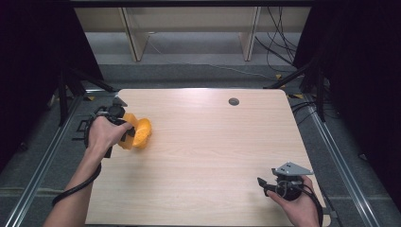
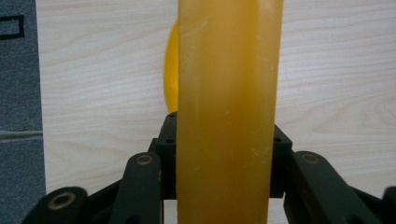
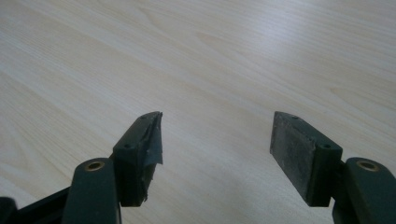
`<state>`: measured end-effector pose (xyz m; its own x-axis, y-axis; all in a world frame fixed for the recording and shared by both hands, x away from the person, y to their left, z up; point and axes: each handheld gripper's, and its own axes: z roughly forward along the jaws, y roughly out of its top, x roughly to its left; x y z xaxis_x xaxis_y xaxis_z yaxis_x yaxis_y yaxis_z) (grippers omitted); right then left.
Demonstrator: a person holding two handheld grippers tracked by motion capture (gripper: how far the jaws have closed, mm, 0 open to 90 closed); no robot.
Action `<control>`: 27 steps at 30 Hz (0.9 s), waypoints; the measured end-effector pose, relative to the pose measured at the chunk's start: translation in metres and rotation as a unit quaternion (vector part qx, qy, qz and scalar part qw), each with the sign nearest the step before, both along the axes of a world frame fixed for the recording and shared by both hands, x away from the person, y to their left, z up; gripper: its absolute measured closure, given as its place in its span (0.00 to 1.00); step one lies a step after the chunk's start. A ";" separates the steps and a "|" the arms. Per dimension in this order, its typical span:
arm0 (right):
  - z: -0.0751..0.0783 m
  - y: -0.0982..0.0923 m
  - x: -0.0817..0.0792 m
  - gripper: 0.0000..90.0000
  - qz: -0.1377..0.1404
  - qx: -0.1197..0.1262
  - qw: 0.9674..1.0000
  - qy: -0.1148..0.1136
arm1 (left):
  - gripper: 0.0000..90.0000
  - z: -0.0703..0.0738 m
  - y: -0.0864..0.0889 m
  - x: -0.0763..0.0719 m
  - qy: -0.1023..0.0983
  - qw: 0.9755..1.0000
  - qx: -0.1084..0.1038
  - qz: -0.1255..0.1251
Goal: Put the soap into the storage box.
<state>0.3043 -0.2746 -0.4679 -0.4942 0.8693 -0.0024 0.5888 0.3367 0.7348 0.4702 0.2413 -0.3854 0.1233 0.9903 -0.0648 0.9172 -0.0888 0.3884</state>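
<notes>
An orange plastic object (image 1: 142, 132), rounded like a bowl on its side, hangs just over the left part of the wooden table (image 1: 208, 142). My left gripper (image 1: 128, 135) is shut on it, and a hand covers most of the gripper. In the left gripper view the orange object (image 2: 229, 93) rises as a thick amber band between the black fingers (image 2: 164, 140), which press on both of its sides. My right gripper (image 1: 264, 185) rests low near the table's front right corner. Its jaws stand open with only bare wood between them in the right gripper view (image 3: 217, 140).
A small round grommet hole (image 1: 233, 101) sits near the table's far edge. Grey floor and metal rails (image 1: 42, 165) run along both sides. Wooden frame legs (image 1: 132, 42) and loose cables (image 1: 279, 42) lie beyond the table.
</notes>
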 end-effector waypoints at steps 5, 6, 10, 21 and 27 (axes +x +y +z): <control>0.000 0.000 0.000 0.39 0.000 -0.001 1.000 -0.001 | 0.67 0.001 0.001 0.004 0.006 1.000 0.003 0.001; 0.000 0.000 0.000 0.39 0.000 0.001 1.000 0.000 | 0.67 0.000 0.001 0.005 0.002 1.000 0.002 0.001; 0.000 0.000 0.000 0.39 0.000 -0.001 1.000 0.000 | 0.67 0.000 0.000 0.008 0.009 1.000 0.005 0.002; 0.000 0.000 0.000 0.39 0.000 0.001 1.000 0.000 | 0.67 -0.001 -0.004 0.020 0.012 1.000 0.005 0.007; 0.000 0.000 0.000 0.39 -0.001 0.000 1.000 0.001 | 0.67 -0.005 -0.007 0.027 0.014 1.000 0.009 0.003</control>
<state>0.3042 -0.2750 -0.4677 -0.4922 0.8705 -0.0010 0.5917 0.3355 0.7330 0.4976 0.2346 -0.3909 0.1164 0.9919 -0.0500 0.9282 -0.0907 0.3609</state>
